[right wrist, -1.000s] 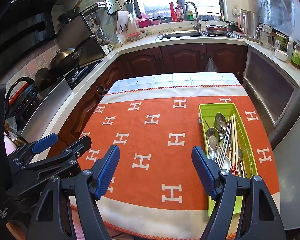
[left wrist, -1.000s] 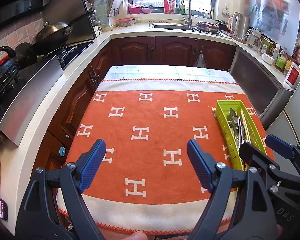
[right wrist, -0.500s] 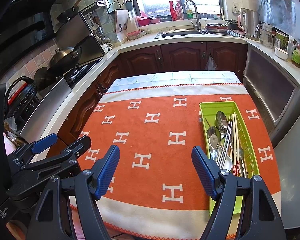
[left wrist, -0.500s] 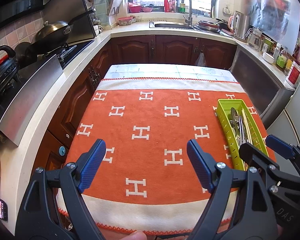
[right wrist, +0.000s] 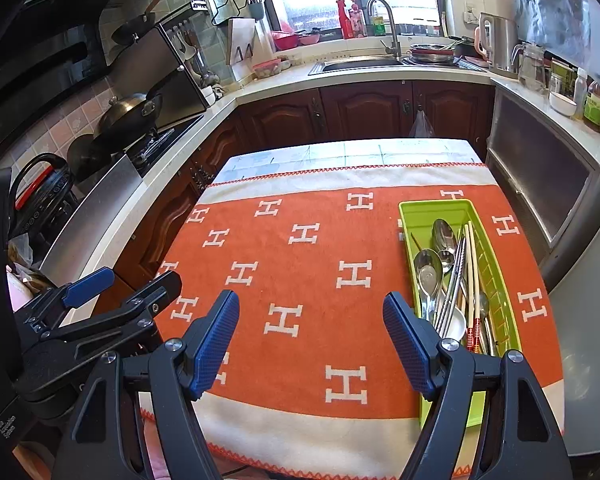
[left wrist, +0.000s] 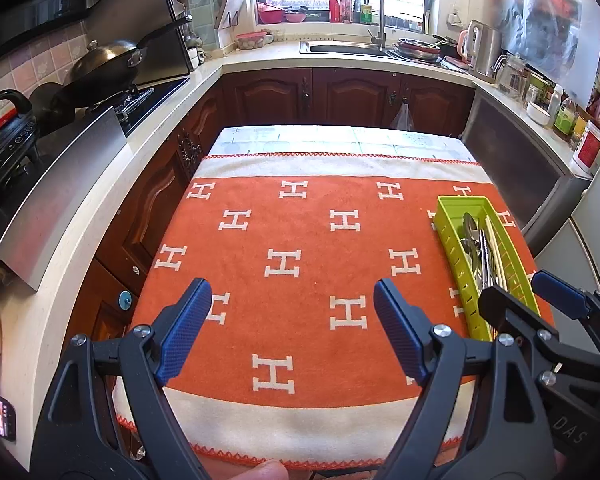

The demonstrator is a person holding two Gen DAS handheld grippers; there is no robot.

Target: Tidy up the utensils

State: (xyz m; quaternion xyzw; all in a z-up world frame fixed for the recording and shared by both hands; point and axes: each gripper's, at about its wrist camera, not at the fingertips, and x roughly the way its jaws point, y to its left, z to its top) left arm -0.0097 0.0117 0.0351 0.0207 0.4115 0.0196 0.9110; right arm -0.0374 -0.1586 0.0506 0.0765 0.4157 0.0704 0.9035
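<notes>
A lime-green plastic basket point(right wrist: 492, 280) point(left wrist: 448, 236) lies on the right side of an orange cloth with white H marks point(right wrist: 312, 272) point(left wrist: 300, 256). Inside it lie metal spoons point(right wrist: 428, 272), steel chopsticks point(right wrist: 454, 280), pale chopsticks point(right wrist: 474, 264) and a white spoon. My right gripper point(right wrist: 311, 304) hovers open over the cloth's near edge, left of the basket, holding nothing. My left gripper point(left wrist: 292, 292) is open and empty too, over the cloth's near left part. Each gripper shows at the edge of the other's view.
The cloth covers a small table in a U-shaped kitchen. A stove with a wok point(left wrist: 104, 60) and a counter edge point(left wrist: 60, 264) run along the left. A sink point(right wrist: 360, 64) is at the back, a steel cabinet point(right wrist: 540, 176) on the right.
</notes>
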